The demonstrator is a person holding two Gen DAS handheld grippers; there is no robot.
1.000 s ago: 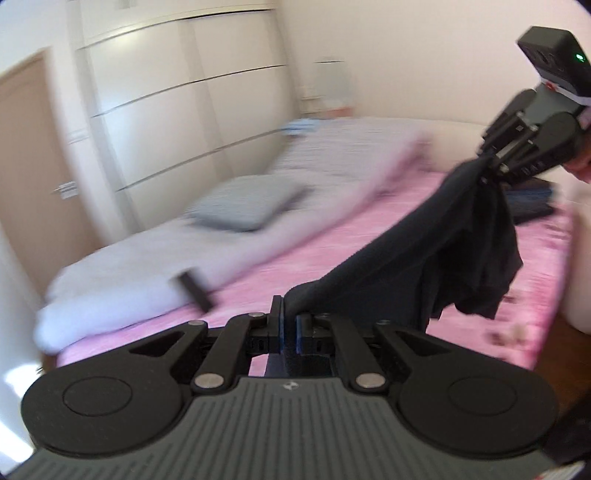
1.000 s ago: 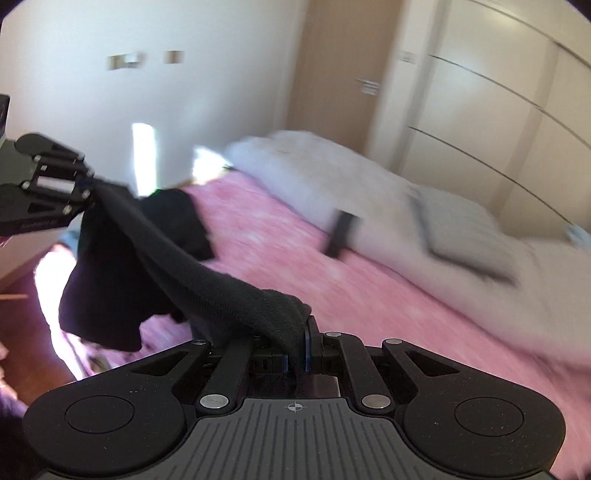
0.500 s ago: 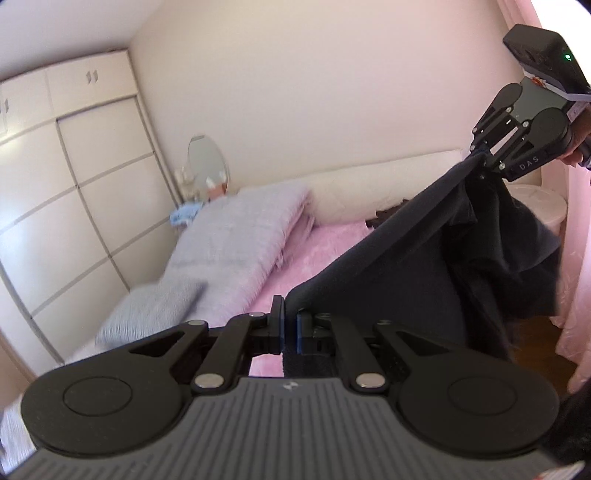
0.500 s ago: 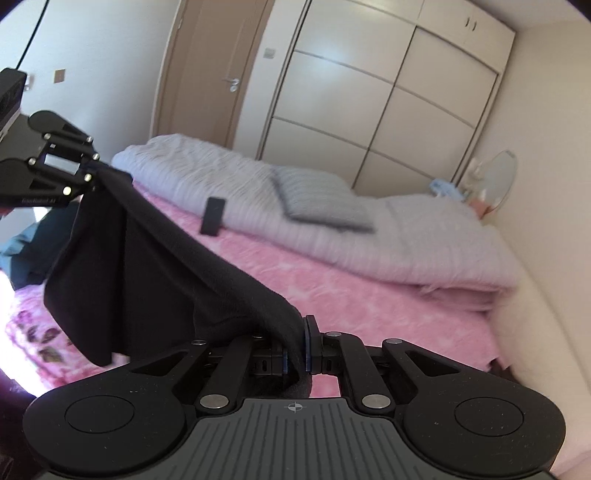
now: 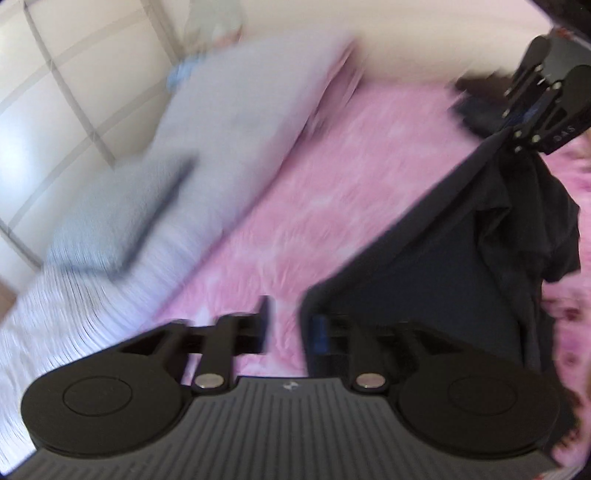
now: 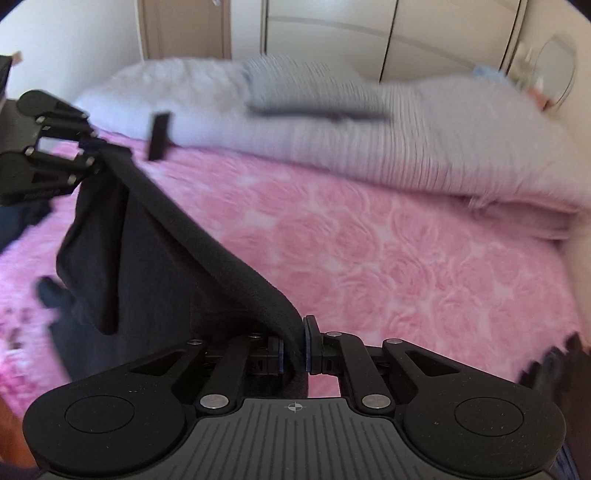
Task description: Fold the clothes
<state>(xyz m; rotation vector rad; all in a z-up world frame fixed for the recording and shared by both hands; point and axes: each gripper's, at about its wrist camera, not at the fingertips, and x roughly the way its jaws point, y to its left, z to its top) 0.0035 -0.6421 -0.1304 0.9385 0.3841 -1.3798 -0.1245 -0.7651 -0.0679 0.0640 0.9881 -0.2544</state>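
Note:
A black garment (image 5: pixel 436 258) is stretched between both grippers over the pink bed (image 5: pixel 332 177). My left gripper (image 5: pixel 290 326) has its jaws opening; pink bedspread shows in the gap, and the garment's corner lies against the right finger (image 5: pixel 317 332) only. In the right wrist view the left gripper (image 6: pixel 90 155) sits at the left with the cloth trailing from its tip. My right gripper (image 6: pixel 293 345) pinches a thick fold of the black garment (image 6: pixel 155 243) between its pads while its jaws begin opening. From the left wrist view the right gripper (image 5: pixel 513 133) is at the upper right.
A folded grey duvet (image 6: pixel 369 140) and a grey pillow (image 6: pixel 306 96) lie along the far side of the bed. A small black object (image 6: pixel 159 136) rests at the duvet's edge. Dark clothes (image 5: pixel 476 96) are heaped near the right gripper. Wardrobe doors (image 6: pixel 424 33) stand behind.
Both grippers have swung down toward the bed with the garment stretched between them. The left jaws, shut on the cloth before, now stand apart.

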